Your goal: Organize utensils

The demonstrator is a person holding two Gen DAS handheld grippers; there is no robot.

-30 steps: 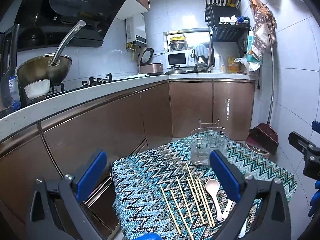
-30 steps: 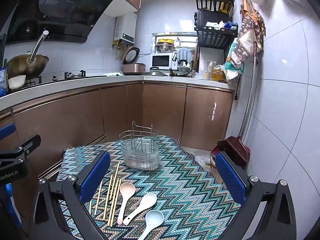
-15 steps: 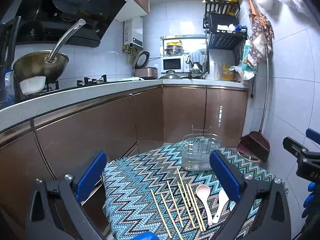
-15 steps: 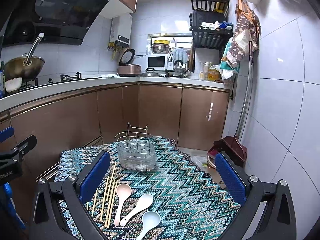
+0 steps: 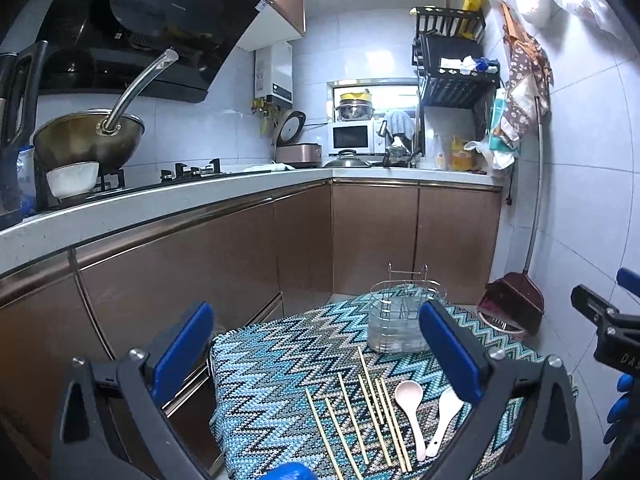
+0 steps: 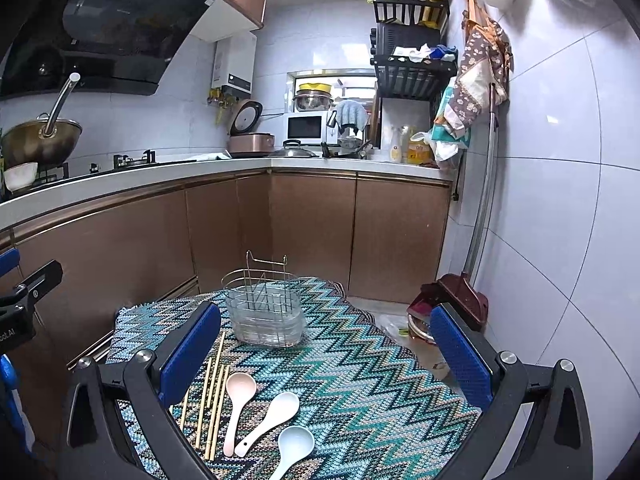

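Both tongs, left gripper and right gripper, gape empty, pulled back higher.
Chopsticks and spoons lie untouched at 6 o'clock of the caddy; sorting hasn't begun.

Both the left gripper and the right gripper are held level and side by side, each with its blue-padded jaws spread wide apart and nothing between them or touching the pads.

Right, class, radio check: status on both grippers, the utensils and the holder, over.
Left gripper open, empty. Right gripper open, empty. Chopsticks and three spoons flat on cloth; wire holder upright, nothing loaded. Path clear.
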